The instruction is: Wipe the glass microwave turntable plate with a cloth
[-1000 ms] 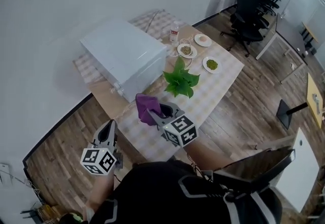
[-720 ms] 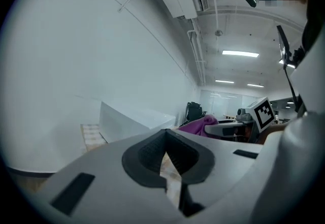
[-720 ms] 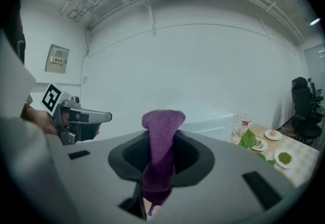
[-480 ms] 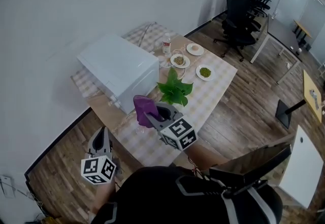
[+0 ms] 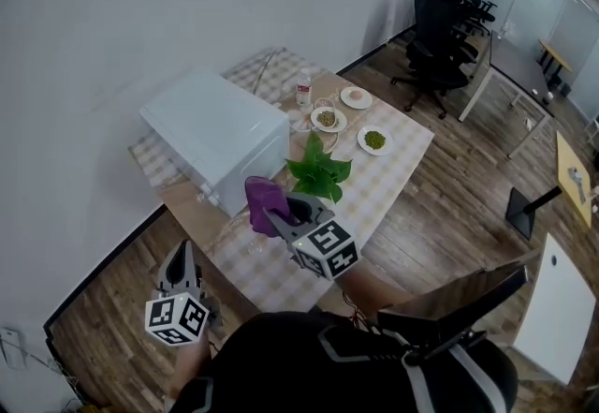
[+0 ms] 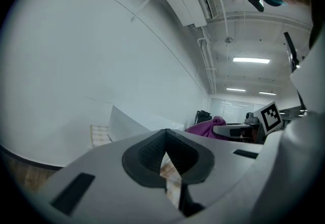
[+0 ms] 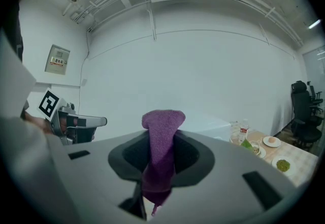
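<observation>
Right hand-held gripper (image 7: pixel 161 159) is clamped on a purple cloth (image 7: pixel 162 141). The cloth is pinched between the jaws, bunched out past the tips with a tail hanging back under them. Left hand-held gripper (image 6: pixel 165 153) has its jaws together with nothing in them. It is held low, off to the left of the right one and nearer the person, well apart from the cloth. The glass plate can't be picked out for sure in any view.

A white microwave (image 5: pixel 215 135) sits ahead and left of the right hand-held gripper. A green plant (image 5: pixel 316 172) is just beyond its tips to the right. Past the plant are three small plates of food (image 5: pixel 374 140) and a bottle (image 5: pixel 302 88), all well apart from both hand-held grippers.

The right hand-held gripper hangs over the near end of the desk (image 5: pixel 398 163), close to its front edge. There is a bare checked strip to its right, alongside the plant. The left one is off the desk, over the wooden floor (image 5: pixel 103 308) by the near corner.

The desk stands against a plain white wall. Black office chairs (image 5: pixel 440 13) are in the far right corner.
</observation>
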{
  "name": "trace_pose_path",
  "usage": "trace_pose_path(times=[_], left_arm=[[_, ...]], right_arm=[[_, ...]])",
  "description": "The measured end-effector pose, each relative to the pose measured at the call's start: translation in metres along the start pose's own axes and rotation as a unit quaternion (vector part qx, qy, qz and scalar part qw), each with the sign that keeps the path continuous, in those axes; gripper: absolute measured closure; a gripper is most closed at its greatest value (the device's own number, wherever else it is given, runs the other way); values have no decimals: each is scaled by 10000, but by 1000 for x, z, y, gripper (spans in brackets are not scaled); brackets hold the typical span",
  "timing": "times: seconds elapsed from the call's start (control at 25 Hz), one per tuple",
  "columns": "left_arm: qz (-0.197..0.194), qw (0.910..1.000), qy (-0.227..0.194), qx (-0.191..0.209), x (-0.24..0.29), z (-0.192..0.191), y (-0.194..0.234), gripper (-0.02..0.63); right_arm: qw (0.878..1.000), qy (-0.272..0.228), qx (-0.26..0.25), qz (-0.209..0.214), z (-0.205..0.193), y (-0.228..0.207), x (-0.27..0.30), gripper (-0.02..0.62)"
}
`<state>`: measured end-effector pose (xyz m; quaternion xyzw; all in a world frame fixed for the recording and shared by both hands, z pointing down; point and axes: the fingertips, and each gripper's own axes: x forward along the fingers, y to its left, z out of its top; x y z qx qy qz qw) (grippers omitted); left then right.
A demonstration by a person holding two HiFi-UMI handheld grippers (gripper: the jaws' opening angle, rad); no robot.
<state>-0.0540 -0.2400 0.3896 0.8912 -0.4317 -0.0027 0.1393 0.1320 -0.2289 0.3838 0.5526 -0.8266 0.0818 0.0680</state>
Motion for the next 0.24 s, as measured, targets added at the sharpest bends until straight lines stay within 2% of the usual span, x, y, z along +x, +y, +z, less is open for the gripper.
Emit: trace_pose_path(times=[0.24], left_arm=[[-77, 9999, 75, -59, -1, -5, -1, 598]], right_arm=[[9999, 98, 85, 102, -10, 7, 3, 495]])
